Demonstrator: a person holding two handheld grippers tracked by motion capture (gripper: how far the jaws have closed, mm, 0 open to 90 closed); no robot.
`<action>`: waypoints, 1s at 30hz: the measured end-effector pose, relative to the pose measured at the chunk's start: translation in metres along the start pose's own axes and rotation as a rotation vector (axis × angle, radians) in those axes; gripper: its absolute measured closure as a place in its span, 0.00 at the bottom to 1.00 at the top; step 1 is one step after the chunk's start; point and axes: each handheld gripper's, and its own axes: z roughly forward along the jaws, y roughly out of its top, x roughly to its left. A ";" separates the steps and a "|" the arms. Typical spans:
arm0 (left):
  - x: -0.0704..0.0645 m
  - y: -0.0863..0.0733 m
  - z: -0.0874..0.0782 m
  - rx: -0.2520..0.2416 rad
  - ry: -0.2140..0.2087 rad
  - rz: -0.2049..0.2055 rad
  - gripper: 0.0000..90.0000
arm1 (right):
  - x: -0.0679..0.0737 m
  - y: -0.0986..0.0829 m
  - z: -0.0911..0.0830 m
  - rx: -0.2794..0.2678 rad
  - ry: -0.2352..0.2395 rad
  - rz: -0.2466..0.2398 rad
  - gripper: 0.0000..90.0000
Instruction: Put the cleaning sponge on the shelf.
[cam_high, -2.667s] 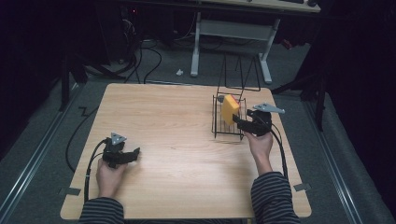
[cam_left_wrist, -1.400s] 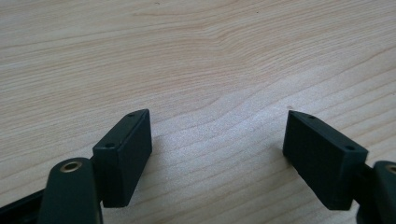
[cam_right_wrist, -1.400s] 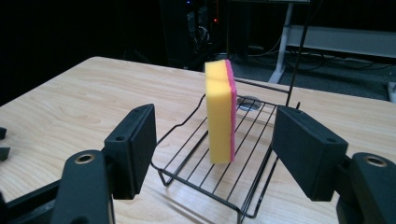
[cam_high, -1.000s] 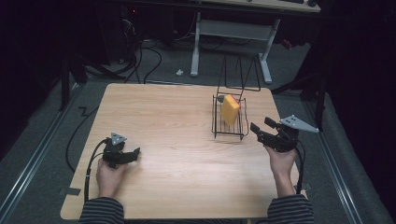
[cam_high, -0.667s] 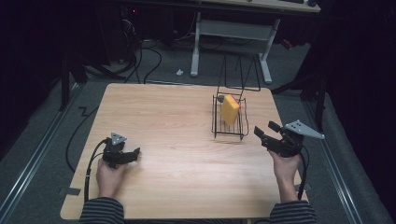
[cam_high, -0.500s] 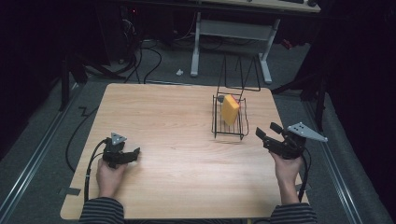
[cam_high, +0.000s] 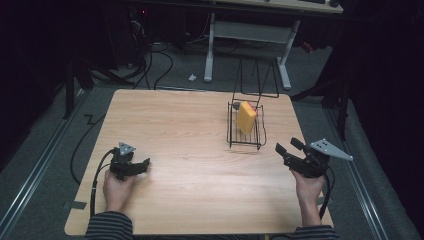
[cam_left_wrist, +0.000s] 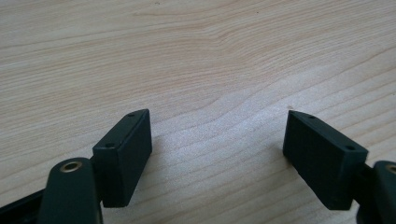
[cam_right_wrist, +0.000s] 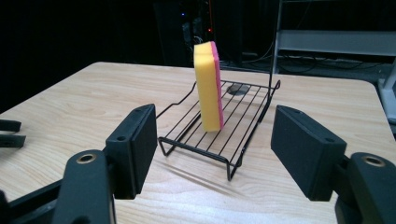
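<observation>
The right hand-held gripper, jaws spread wide and empty, hovers above the worktop near its right edge, pointing toward the wire rack. The rack lies just ahead and to the left of it, in the right half of the worktop toward the far edge. A yellow sponge with a pink face stands on edge in the rack, upright, its long axis vertical and its broad faces turned toward the worktop's left and right edges. In the right gripper view the sponge sits between the jaw lines but well beyond them, with the rack's front lip nearest. The right hand is plainly the nearer one. The left hand-held gripper rests low by the near left corner, jaws also parted over bare wood, well apart from the rack. Open worktop lies to the rack's left and front; any reach would likely come from the right side, where the edge is close and room is tight.
</observation>
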 end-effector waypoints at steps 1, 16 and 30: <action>0.000 0.000 0.000 0.000 0.000 0.000 0.27 | -0.001 -0.001 -0.001 -0.001 -0.002 0.002 0.36; 0.000 0.000 0.000 0.000 0.000 0.000 0.27 | -0.003 -0.021 0.000 0.005 0.003 0.036 0.36; 0.000 0.000 0.000 0.000 0.000 0.000 0.27 | 0.002 -0.036 0.020 0.058 0.020 0.027 0.36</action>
